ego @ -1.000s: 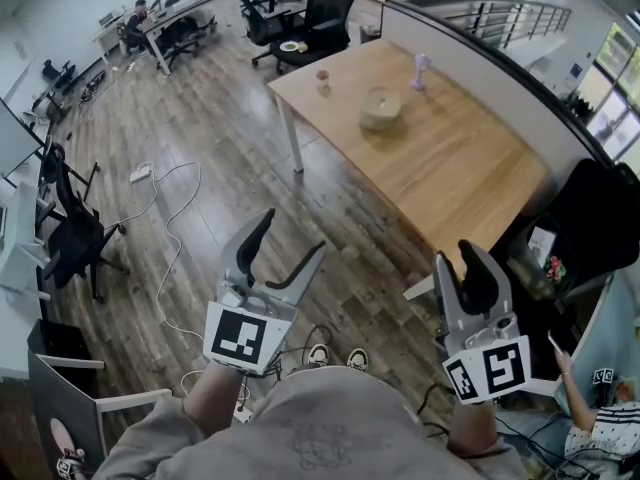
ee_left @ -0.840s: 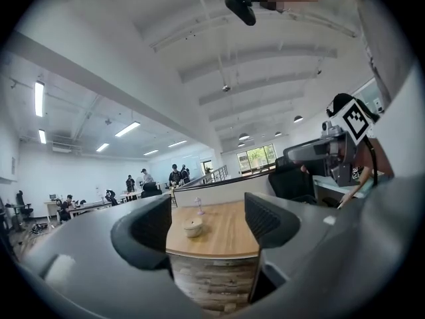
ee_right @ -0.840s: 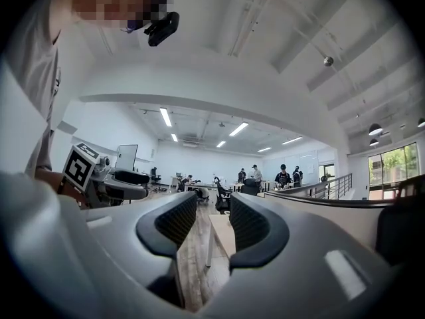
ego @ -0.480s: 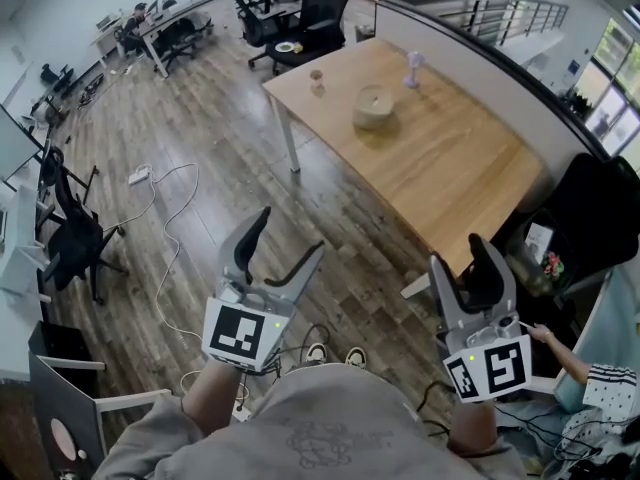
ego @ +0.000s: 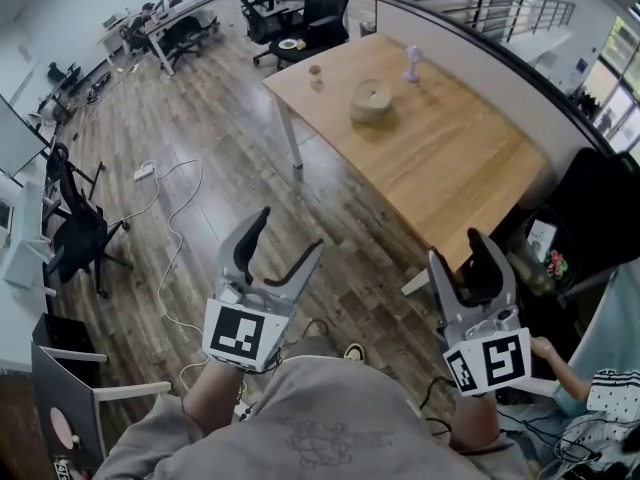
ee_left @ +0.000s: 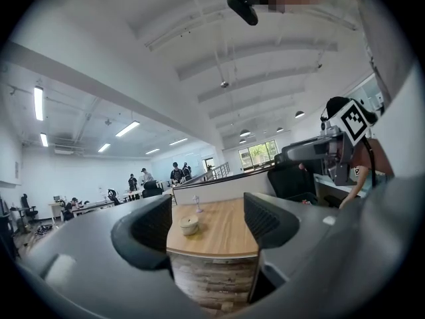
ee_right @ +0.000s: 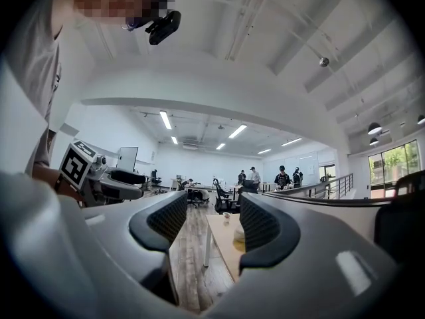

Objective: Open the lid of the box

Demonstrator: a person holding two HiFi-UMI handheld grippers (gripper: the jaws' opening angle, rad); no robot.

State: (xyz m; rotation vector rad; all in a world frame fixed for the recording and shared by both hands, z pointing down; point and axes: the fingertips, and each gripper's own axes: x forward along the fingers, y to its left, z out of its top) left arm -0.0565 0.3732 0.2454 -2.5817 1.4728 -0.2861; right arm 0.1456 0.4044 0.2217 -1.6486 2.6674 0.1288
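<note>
One wooden table (ego: 450, 158) carries one round box (ego: 370, 96), one cup (ego: 315, 70) and one pale stemmed object (ego: 411, 64).

On the tabletop (ego: 450, 168), your box (ego: 370, 98) sits toward the far end. What may be a cup (ego: 315, 71) stands at the tabletop's far-left edge, and a chair (ego: 330, 3) stands beyond that end.

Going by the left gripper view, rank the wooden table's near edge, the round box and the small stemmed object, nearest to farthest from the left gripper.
From the left gripper:
1. The wooden table, near edge, straight ahead.
2. The round box, on the table, left of centre.
3. The small stemmed object, behind the box, towards the table's far end.
</note>
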